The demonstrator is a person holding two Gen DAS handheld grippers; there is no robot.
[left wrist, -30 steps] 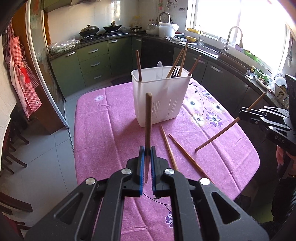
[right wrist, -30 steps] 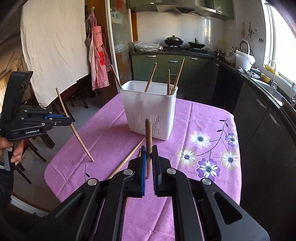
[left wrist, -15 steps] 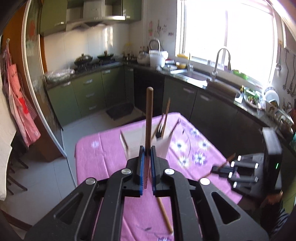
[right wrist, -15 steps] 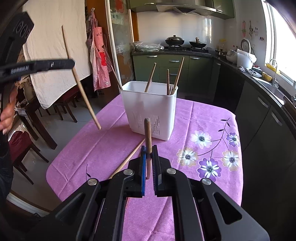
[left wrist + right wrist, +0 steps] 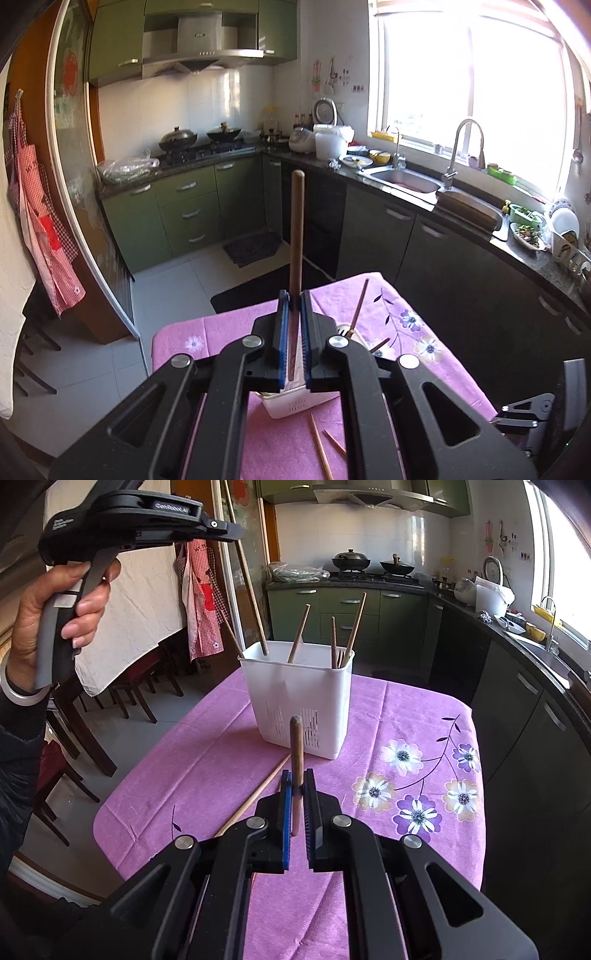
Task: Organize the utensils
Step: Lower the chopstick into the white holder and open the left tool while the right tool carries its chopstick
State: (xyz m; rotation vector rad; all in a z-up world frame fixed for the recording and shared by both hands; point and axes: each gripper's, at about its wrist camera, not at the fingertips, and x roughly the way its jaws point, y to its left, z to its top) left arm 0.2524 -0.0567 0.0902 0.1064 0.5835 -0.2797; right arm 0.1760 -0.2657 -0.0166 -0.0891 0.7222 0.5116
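A: Where do the tongs stand relative to the white holder (image 5: 301, 698)?

B: The left gripper (image 5: 294, 325) hangs right above it, clenched on a chopstick (image 5: 296, 236). Its own camera sees only a sliver of the holder beneath the jaws, with two loose chopsticks (image 5: 325, 448) on the pink tablecloth (image 5: 424, 373) just in front of it.

A: And the other camera?

B: It shows what the first cannot: that held chopstick slants down with its lower tip inside the holder's rim at the back left corner, and the person's hand (image 5: 55, 605) squeezes the handle. Four more chopsticks lean inside the holder.

A: The right gripper (image 5: 297, 801)?

B: In front of the holder, above the cloth, pinching a second chopstick (image 5: 296, 760) upright. Another chopstick (image 5: 255, 797) lies on the cloth, running from the holder's base toward that gripper.
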